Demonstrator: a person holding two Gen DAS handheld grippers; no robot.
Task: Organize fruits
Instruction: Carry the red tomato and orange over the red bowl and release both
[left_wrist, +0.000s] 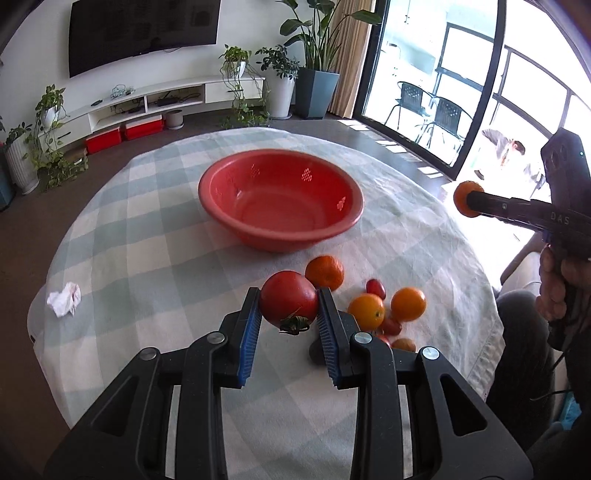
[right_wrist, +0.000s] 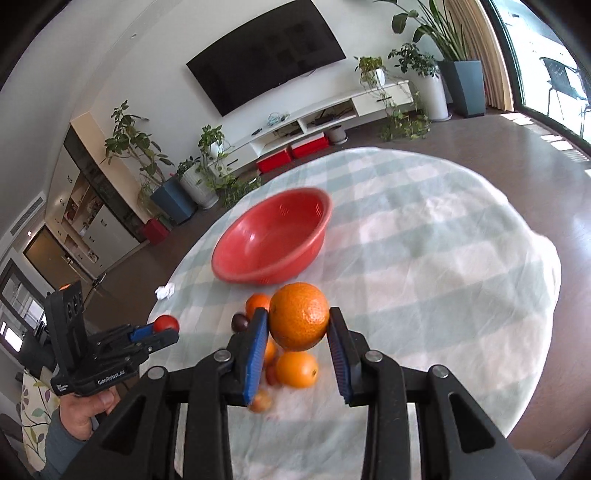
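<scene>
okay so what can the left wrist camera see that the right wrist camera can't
Only the left wrist view shows the balcony chairs behind the glass door, and the red tomato up close, clamped in the left hand-held gripper.

Only the right wrist view shows the dark cabinet at far left, and the large orange up close, clamped in the right hand-held gripper.

Both show the empty red bowl, the checked tablecloth, the crumpled tissue, the loose fruit pile and the wall television.
</scene>
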